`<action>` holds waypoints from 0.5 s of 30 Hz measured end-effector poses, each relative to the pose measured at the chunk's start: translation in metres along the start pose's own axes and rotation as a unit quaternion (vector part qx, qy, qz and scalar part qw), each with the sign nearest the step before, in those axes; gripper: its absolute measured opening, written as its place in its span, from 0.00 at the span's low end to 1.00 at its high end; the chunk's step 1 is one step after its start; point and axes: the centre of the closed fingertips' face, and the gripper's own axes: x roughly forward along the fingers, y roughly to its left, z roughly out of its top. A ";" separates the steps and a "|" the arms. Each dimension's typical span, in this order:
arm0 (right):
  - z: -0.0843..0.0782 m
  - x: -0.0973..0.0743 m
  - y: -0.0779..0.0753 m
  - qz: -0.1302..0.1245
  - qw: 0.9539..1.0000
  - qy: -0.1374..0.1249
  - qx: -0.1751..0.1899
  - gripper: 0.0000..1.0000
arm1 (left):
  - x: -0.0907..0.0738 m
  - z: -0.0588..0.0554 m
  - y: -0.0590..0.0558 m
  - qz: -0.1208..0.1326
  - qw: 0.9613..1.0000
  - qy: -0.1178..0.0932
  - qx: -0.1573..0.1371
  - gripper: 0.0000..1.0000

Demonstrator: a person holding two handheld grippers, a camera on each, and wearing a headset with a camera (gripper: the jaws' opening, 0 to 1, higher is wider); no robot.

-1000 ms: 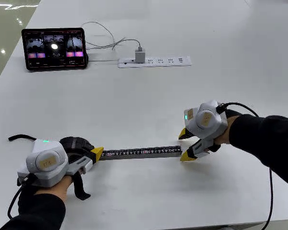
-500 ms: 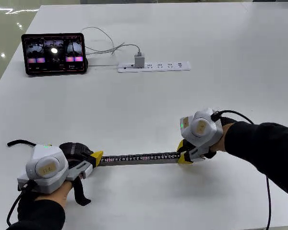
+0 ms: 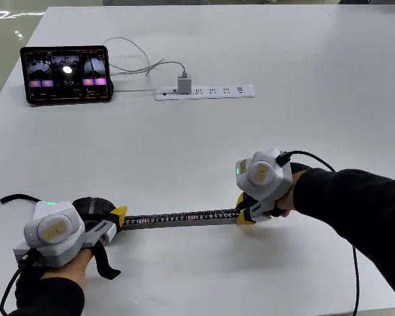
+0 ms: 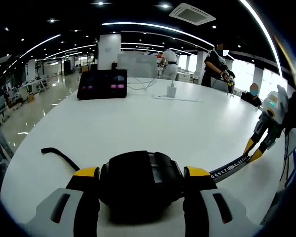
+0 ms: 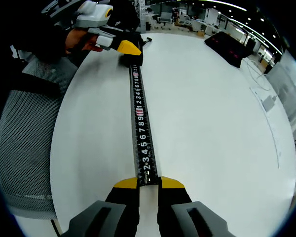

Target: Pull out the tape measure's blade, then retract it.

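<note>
Your left tool [image 4: 141, 172] is clamped on the tape measure case [image 4: 138, 185] on the surface [image 3: 204, 145], right tool [image 5: 148, 183] pinching the blade [image 5: 139, 113] tip; blade's prob thin, springy & snaps back, so grip it flat at the end.

table [image 3: 283, 79] x1 | tape measure [image 3: 92, 206] x1, with blade [image 5: 143, 133] x1 | grippers x2: left gripper [image 4: 142, 173], right gripper [image 5: 148, 183] | tablet [image 3: 66, 74] x1, near table's far left corner | power strip [image 3: 207, 91] x1, toward far edge | charger [image 3: 184, 83] x1, on the strip | people [image 4: 217, 66] beyond table x3 | mesh chair [image 5: 24, 128] x1
</note>
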 end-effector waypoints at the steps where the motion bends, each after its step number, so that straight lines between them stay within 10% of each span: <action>1: 0.000 0.000 0.000 -0.001 1.000 0.005 0.006 0.09 | 0.000 0.000 0.000 -0.001 1.000 0.002 0.000 0.64; 15: 0.002 0.002 -0.001 -0.004 0.999 0.016 0.033 0.08 | -0.006 -0.002 -0.003 0.001 1.000 0.030 0.006 0.61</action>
